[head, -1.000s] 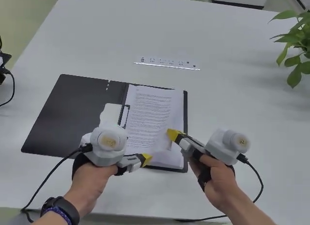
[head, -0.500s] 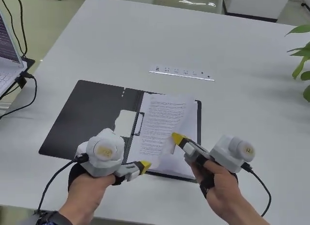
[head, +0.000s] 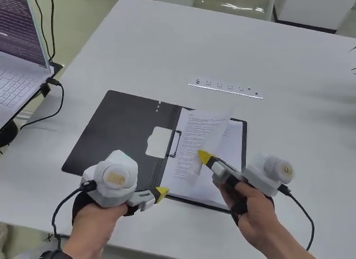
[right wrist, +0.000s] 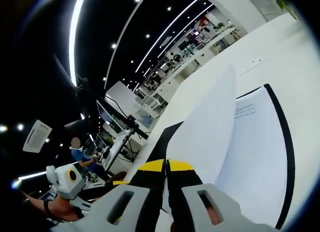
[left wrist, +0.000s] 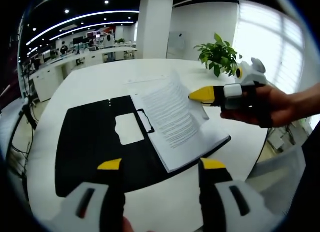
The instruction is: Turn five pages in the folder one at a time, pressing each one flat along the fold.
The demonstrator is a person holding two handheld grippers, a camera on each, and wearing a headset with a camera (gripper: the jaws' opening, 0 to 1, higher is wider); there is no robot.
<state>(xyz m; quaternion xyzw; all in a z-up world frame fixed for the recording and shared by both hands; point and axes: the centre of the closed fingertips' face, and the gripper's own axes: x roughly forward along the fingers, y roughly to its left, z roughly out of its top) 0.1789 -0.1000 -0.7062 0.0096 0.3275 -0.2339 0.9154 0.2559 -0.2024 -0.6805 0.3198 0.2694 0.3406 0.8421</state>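
The folder (head: 111, 136) lies open on the table (head: 167, 47). The right gripper (head: 204, 157), at its 4 o'clock, pinches a lifted page (head: 214, 135); the left gripper (head: 159, 193), at 6 o'clock, gapes wide, holding nothing.

The head view looks steeply down from over the bench's (head: 167, 47) near edge onto the open folder (head: 117, 131). The left tongs' (left wrist: 161, 164) view sits low at that edge, facing across the same folder toward the right tongs (left wrist: 202, 95). The right tongs' view rides close against a lifted page (right wrist: 210, 127), looking along the folder.
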